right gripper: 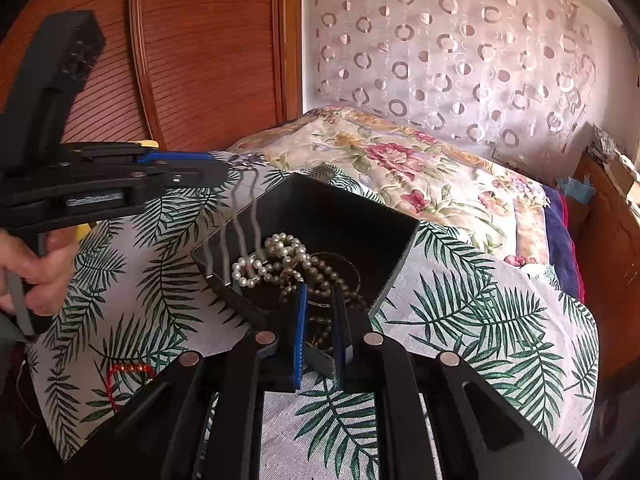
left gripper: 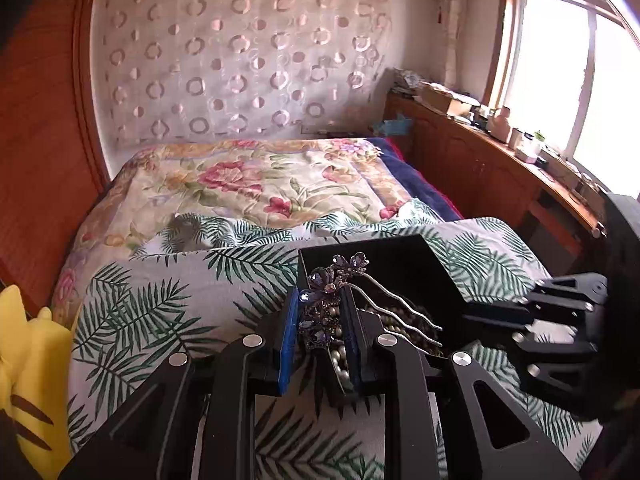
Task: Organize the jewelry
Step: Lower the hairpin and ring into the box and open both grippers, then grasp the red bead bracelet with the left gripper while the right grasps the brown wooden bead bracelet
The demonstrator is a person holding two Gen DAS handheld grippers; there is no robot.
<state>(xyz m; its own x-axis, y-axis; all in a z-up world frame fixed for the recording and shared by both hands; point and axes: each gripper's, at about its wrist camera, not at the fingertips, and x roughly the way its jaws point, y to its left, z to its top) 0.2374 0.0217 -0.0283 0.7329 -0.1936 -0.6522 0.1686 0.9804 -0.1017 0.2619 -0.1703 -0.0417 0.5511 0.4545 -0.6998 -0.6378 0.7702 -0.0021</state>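
Note:
My left gripper [left gripper: 321,305] is shut on a purple jewelled hairpin [left gripper: 334,276]. Its wavy metal prongs [left gripper: 404,316] reach right over the open black box [left gripper: 400,256]. In the right wrist view the left gripper [right gripper: 224,170] holds the hairpin [right gripper: 245,200] with its prongs hanging into the black box [right gripper: 340,216] above a white pearl necklace [right gripper: 280,256]. Darker bead strands [right gripper: 320,276] also lie inside. My right gripper [right gripper: 319,300] is nearly closed and straddles the box's near wall, gripping it. It also shows as the right gripper [left gripper: 480,316] at the box's right corner.
The box rests on a palm-leaf cloth [right gripper: 460,320] spread over a bed with a floral quilt [left gripper: 256,184]. A hand [right gripper: 36,264] holds the left tool. A red cord [right gripper: 128,368] lies near left, a yellow plush [left gripper: 28,360] at far left, and a wooden cabinet [left gripper: 480,168] stands to the right.

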